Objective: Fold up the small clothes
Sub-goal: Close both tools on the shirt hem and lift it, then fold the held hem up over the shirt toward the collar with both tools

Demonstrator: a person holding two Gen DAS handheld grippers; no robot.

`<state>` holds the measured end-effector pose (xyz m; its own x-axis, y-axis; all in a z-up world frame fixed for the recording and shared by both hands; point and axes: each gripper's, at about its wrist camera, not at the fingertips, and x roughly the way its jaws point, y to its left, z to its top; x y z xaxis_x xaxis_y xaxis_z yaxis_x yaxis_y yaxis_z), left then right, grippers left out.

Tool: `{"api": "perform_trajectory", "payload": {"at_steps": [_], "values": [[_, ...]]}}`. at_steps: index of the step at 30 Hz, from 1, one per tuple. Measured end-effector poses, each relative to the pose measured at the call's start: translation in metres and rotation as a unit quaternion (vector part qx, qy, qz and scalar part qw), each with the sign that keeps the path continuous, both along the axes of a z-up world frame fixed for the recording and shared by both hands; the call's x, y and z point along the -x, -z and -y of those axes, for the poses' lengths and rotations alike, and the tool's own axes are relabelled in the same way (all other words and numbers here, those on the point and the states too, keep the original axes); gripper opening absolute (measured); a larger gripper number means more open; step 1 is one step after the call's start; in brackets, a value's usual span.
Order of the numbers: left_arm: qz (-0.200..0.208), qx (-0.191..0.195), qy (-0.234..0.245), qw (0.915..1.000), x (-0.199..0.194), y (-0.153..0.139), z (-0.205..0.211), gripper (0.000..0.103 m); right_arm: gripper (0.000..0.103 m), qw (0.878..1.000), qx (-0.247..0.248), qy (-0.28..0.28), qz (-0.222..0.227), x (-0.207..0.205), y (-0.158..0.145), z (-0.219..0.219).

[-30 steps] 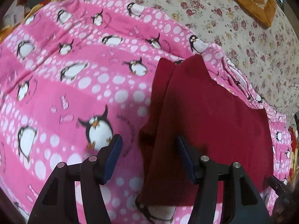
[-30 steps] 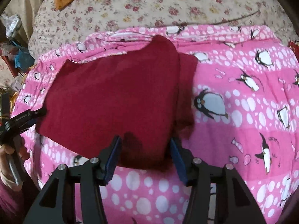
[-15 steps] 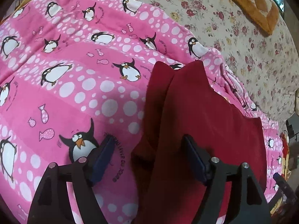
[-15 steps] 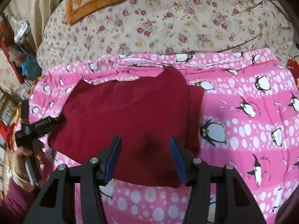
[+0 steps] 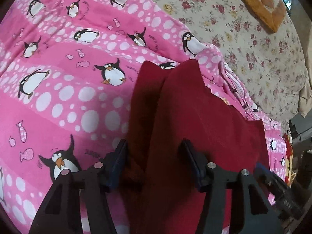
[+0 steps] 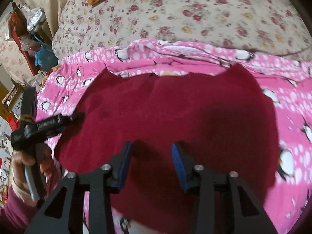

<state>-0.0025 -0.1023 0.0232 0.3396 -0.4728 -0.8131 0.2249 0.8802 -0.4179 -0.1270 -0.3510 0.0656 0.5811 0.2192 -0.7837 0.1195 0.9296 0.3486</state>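
Observation:
A dark red garment (image 5: 204,120) lies folded lengthwise on the pink penguin blanket (image 5: 58,89). My left gripper (image 5: 156,163) straddles the garment's near left edge. Its jaws are closing with cloth between them, and the pads do not visibly pinch it. In the right wrist view the same garment (image 6: 175,107) spreads wide. My right gripper (image 6: 152,164) hovers over its near edge, jaws closing around cloth that still lies flat. A hand holds the left gripper (image 6: 48,124) at the garment's left corner in that view. The right gripper (image 5: 273,183) shows at the left wrist view's lower right.
A floral bedspread (image 6: 185,15) lies beyond the blanket, with an orange quilted cushion (image 5: 261,2) on it. Cluttered shelves with bags (image 6: 29,39) stand past the bed's left side. The blanket's far edge (image 6: 175,48) is bunched in folds.
The right gripper slid left from the garment's folded right edge to its middle, jaws narrower. The left gripper's jaws widened, then narrowed, as it edged onto the garment's left edge.

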Motion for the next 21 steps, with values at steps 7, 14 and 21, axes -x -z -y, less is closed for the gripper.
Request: {"api": "perform_trajectory", "payload": {"at_steps": [7,14,21], "values": [[-0.022,0.041,-0.014,0.9988,-0.005,0.004,-0.008,0.038,0.039,1.000,0.002,0.003,0.006,-0.036,0.016,-0.004],[-0.004,0.020,-0.001,0.9998,-0.002,0.003,0.001,0.041,0.039,1.000,0.019,-0.007,0.014,-0.040,0.032,-0.010],[0.010,0.059,0.010,0.9982,0.008,-0.020,0.002,0.003,0.040,1.000,-0.015,0.000,0.027,-0.037,0.037,-0.001]]}}
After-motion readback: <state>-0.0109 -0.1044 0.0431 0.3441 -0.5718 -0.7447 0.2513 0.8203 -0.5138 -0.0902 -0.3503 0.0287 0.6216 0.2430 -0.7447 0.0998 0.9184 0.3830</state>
